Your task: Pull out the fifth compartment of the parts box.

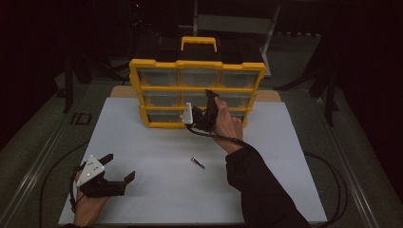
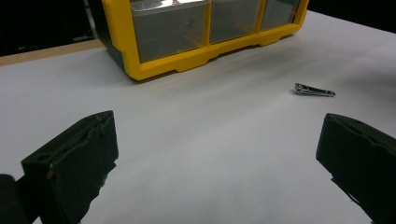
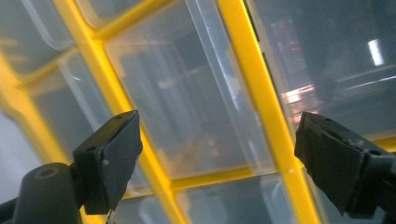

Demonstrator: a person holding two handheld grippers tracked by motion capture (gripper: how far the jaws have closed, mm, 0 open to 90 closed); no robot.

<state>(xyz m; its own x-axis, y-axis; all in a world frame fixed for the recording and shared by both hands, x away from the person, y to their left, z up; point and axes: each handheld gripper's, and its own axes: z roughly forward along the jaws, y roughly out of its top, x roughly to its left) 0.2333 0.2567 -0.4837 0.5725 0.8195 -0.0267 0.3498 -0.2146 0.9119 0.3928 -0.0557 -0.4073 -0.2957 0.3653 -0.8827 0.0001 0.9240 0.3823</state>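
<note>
A: Now, right hand-held gripper point(image 1: 202, 111)?
B: Jaws apart, empty, at the organizer's point(image 1: 197, 92) lower drawers on the far surface point(image 1: 157, 156); drawer front lies straight ahead.
A: Left hand-held gripper point(image 1: 119, 170)?
B: Open, idle, near left; nail clipper point(image 1: 197, 163) lies between.

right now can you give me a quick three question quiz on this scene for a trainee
1. True or false: the right gripper is up against the front of the yellow drawer organizer.
2. Which thing lies loose on the white sheet between the two hands?
A. a nail clipper
B. a screwdriver
C. a coin
3. Fill in: the left gripper rests low over the sheet with its jaws ____ and nothing between them.

Key
1. True. In the right gripper view its jaws stand open before the clear drawers.
2. A, the nail clipper.
3. open
</note>
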